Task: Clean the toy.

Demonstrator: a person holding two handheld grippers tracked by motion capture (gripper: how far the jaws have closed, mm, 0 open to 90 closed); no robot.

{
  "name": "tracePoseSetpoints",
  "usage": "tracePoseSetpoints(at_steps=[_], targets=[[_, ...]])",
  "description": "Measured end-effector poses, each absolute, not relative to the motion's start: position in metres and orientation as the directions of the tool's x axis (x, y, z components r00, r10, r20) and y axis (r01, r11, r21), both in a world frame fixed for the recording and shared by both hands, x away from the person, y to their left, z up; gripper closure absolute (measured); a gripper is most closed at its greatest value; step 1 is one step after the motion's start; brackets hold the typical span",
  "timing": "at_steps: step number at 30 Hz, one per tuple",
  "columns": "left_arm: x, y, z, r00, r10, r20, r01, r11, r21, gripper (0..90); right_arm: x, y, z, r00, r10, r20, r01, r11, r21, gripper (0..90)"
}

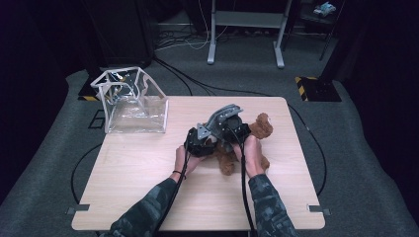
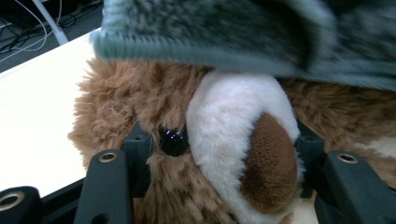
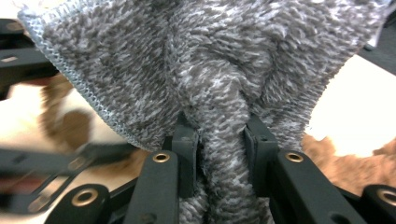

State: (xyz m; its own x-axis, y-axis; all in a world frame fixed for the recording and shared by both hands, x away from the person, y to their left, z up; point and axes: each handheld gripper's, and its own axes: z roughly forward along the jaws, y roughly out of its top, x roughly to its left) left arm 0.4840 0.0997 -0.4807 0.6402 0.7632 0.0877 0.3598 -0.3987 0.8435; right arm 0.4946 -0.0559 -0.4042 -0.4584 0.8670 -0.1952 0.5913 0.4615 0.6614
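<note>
A brown teddy bear (image 1: 259,127) lies right of the middle of the wooden table (image 1: 148,187). Both hands hold their grippers close together over it. My left gripper (image 1: 197,140) has the bear's face (image 2: 219,140) between its jaws, and the pads (image 2: 140,154) touch the fur on either side of the white muzzle and black eye. My right gripper (image 3: 223,140) is shut on a bunched fold of grey knitted cloth (image 3: 210,60). The cloth (image 2: 224,32) hangs right over the bear's head. In the high view the right gripper (image 1: 230,123) sits just beyond the left one.
A clear plastic bag with white edging (image 1: 133,101) stands open at the table's back left corner. Cables trail from both grippers toward the near edge. Dark carpet and a metal stand's legs (image 1: 244,44) lie beyond the table.
</note>
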Motion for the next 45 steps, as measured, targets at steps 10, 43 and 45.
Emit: tracePoseSetpoints(at_steps=[10, 43, 45], targets=[[0.468, 0.102, -0.480, 0.647, 0.756, 0.101, 0.355, -0.415, 0.837, 42.1, 0.522, -0.074, -0.408, -0.356, 0.904, -0.236, 0.648, 0.420, 0.635, 71.6], [0.468, 0.105, -0.485, 0.641, 0.763, 0.078, 0.359, -0.388, 0.849, 39.5, 0.545, -0.090, -0.399, -0.301, 0.937, -0.177, 0.700, 0.343, 0.627, 72.7], [0.468, 0.105, -0.485, 0.642, 0.763, 0.074, 0.364, -0.388, 0.847, 39.3, 0.536, -0.092, -0.389, -0.304, 0.944, -0.133, 0.674, 0.311, 0.670, 72.6]])
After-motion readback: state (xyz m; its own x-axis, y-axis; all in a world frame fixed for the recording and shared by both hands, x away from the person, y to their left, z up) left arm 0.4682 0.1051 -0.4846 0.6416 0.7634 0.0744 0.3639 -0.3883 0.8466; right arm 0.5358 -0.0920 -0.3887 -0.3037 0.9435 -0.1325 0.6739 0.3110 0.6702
